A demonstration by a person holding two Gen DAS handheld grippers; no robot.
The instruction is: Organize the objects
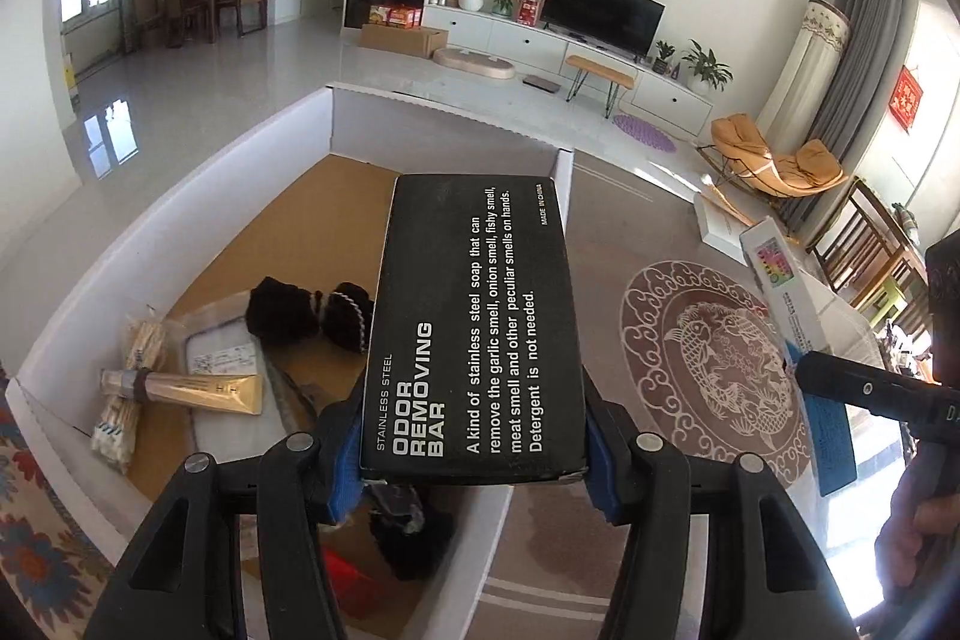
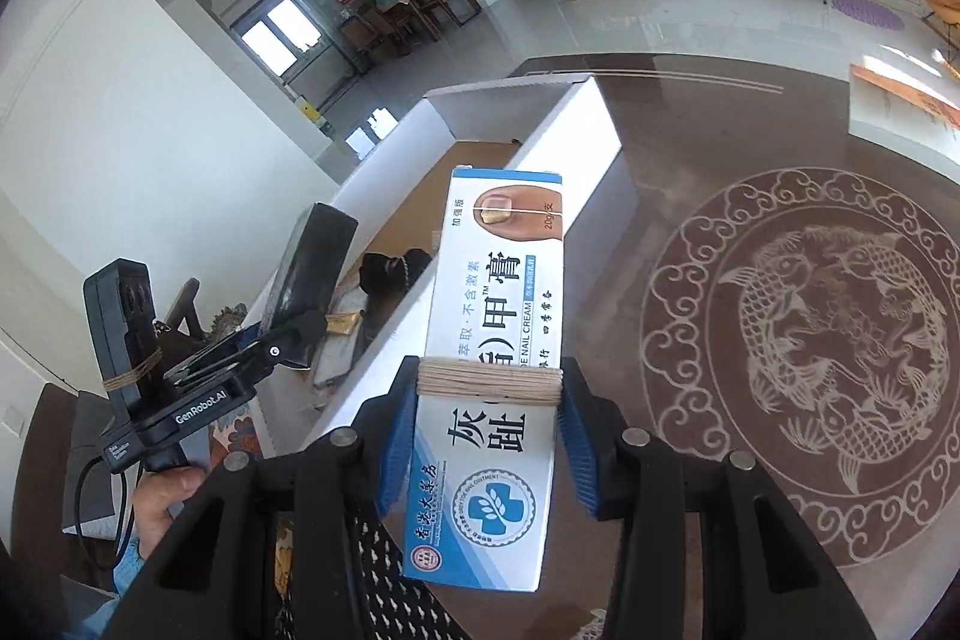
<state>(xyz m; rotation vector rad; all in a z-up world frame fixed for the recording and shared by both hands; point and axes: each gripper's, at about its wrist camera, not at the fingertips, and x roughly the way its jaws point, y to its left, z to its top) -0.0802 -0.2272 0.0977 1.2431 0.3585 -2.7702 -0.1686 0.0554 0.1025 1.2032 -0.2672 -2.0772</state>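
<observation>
Two boxes, black box in left hand-held gripper, nail-cream box in right.

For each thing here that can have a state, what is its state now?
Left tongs: shut on black soap box.
Black soap box: closed, held above white carton.
Right tongs: shut on nail cream box.
Nail cream box: closed, string-wrapped.
White carton: open, partly filled.
</observation>
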